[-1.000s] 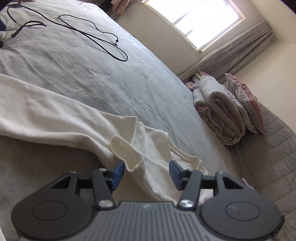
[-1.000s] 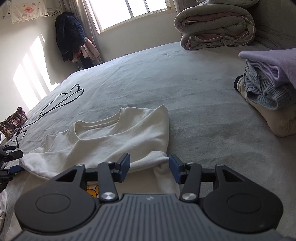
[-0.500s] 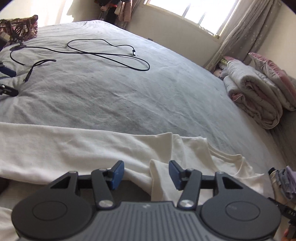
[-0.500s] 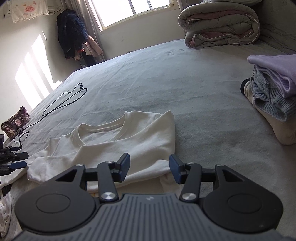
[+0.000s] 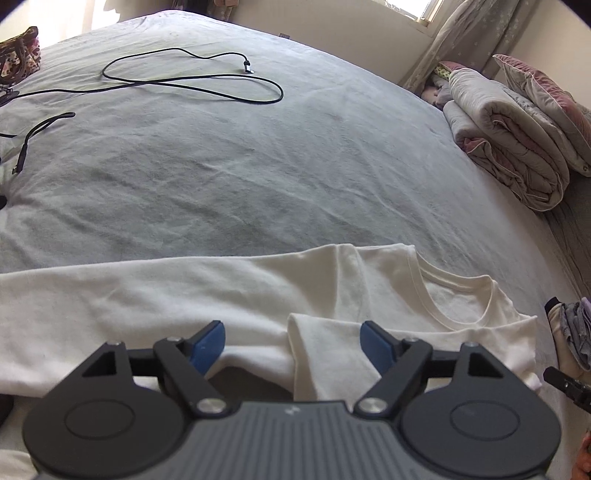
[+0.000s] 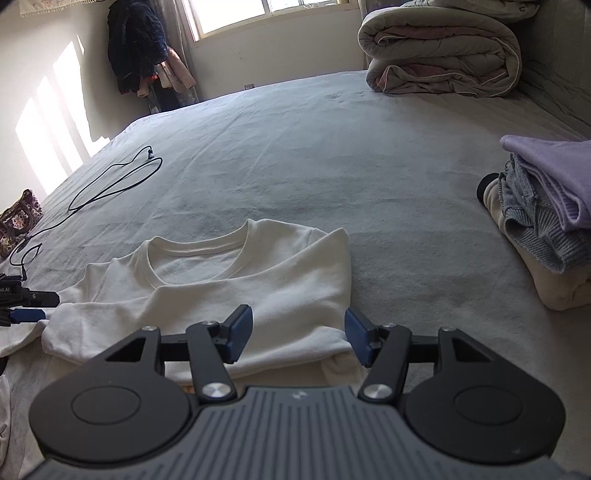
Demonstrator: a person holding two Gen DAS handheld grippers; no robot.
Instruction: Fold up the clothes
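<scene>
On the grey bed [image 5: 258, 177] lay a cream sweatshirt [image 6: 258, 280]; left gripper [image 5: 293, 341] and right gripper [image 6: 298, 334] hovered near it, fingers opening, gripping nothing.

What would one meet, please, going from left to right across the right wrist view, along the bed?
Patterned bag → black cable → white sweatshirt → stack of folded clothes.

Bright daylight from the window [image 6: 269, 14], blown-out white at the panes, glaring sun patches on the wall [image 6: 48, 140], soft shadows in the creases of the bed [image 5: 258, 166], strong fisheye bending, dark vignette at the corners, slight softness toward the edges
</scene>
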